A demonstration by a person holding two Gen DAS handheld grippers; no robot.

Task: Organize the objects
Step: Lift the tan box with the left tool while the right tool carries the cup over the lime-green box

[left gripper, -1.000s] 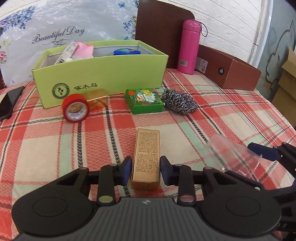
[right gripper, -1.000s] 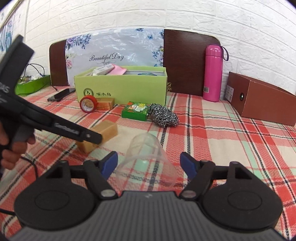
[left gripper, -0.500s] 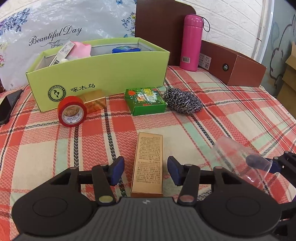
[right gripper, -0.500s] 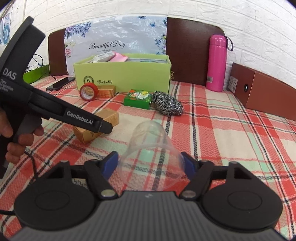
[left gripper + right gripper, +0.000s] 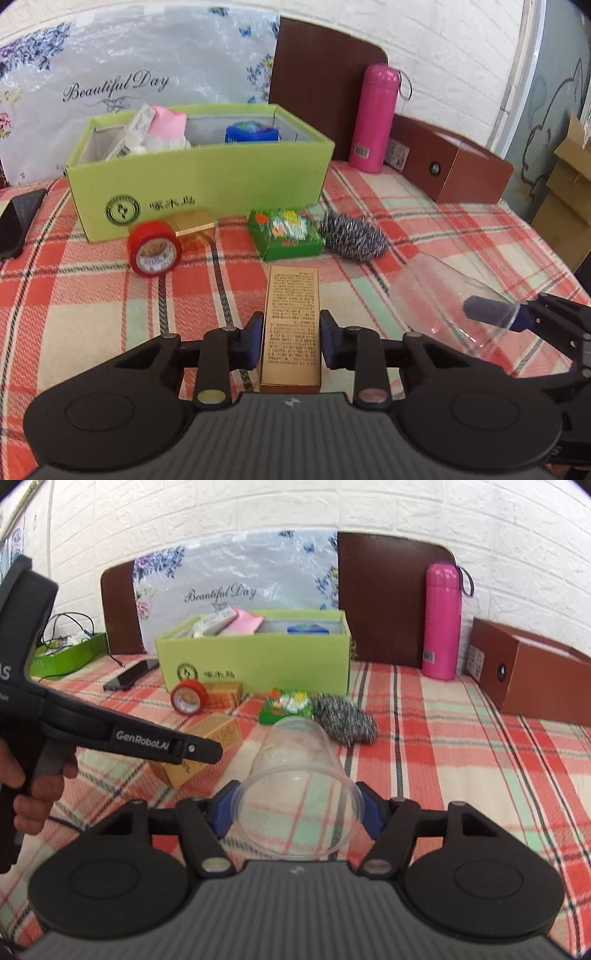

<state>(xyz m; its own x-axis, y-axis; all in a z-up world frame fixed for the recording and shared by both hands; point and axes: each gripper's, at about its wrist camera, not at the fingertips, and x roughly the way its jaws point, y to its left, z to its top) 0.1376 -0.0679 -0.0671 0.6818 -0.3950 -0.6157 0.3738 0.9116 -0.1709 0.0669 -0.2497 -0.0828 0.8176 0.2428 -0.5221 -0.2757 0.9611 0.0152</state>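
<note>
The left claw grips a long gold carton at lower centre of the left wrist view, its blue pads pressed against both long sides. In the right wrist view, the right claw clamps a clear plastic cup near its rim, the cup lying on its side with its open mouth facing the camera. Whether either object is lifted off the plaid tablecloth cannot be told.

Higher in the left frame, a green open box holds a pink item and a blue packet. In front of it sit a red tape roll, touching a small gold box, then a green packet and a steel wool scourer touching each other.

A pink flask stands upright at upper right, beside a brown box. A black phone lies at the left edge.
</note>
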